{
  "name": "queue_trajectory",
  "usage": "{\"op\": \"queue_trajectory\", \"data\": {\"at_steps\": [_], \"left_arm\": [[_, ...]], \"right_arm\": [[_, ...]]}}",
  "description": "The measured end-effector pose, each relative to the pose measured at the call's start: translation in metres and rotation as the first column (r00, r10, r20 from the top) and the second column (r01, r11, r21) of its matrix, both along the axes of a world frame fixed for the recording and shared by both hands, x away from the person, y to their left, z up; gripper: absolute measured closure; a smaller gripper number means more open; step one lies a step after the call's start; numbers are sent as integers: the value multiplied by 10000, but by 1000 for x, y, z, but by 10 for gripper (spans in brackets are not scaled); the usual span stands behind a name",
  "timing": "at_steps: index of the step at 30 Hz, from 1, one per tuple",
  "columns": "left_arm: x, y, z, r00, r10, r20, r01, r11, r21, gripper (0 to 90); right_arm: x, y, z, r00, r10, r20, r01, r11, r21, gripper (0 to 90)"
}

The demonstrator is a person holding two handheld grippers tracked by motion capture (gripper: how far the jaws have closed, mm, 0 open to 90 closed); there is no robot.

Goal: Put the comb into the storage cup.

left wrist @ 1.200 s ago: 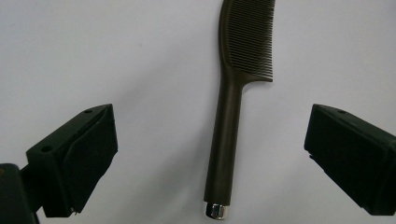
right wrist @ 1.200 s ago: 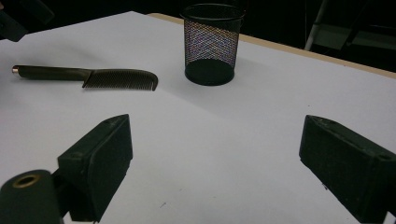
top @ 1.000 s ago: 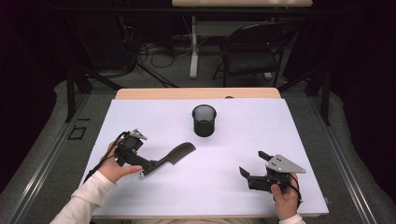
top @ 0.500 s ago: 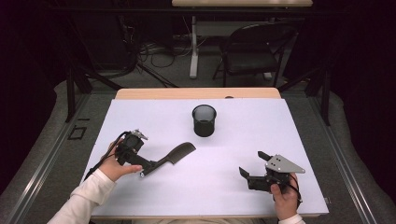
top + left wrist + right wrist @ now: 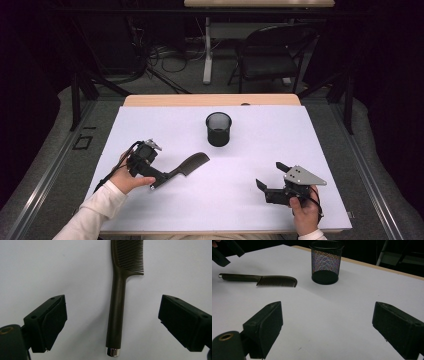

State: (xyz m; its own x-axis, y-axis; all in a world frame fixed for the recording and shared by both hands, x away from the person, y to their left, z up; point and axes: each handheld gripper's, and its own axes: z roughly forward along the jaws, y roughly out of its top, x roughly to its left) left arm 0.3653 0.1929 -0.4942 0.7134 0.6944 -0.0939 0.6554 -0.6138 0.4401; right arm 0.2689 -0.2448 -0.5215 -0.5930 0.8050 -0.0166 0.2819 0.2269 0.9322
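A dark comb [image 5: 190, 164] lies flat on the white table cover [image 5: 260, 145], left of centre, teeth end toward the middle. My left gripper [image 5: 161, 179] is open at the comb's handle end. In the left gripper view the comb [image 5: 127, 257] runs away between the two jaws, and the left gripper [image 5: 113, 306] touches it on neither side. My right gripper [image 5: 271, 175] stands open at the front right with nothing in it. The right gripper view looks past the right gripper [image 5: 328, 312] to the comb [image 5: 262, 278].
A black mesh cup [image 5: 218, 129] stands upright at the table's middle back, also in the right gripper view as the mesh cup [image 5: 325, 262]. The wooden table edge [image 5: 210, 100] runs along the back. A chair [image 5: 270, 55] and cables sit on the floor beyond.
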Motion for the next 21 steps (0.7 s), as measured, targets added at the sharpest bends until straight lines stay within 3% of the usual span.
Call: {"op": "queue_trajectory", "data": {"at_steps": [4,8,21], "left_arm": [[0,-4,-2,9996,-205,-175,209,9995,224,85],[-1,-8,-3,9993,-351,-126,357,9981,501,150],[0,-16,-8,9984,-352,-448,383,9967,711,249]], "right_arm": [[0,0,0,10000,27,2,-27,10000,-21,95],[0,0,0,10000,38,13,-38,10000,-29,96],[0,1,-1,10000,68,-38,-68,10000,-9,96]]}}
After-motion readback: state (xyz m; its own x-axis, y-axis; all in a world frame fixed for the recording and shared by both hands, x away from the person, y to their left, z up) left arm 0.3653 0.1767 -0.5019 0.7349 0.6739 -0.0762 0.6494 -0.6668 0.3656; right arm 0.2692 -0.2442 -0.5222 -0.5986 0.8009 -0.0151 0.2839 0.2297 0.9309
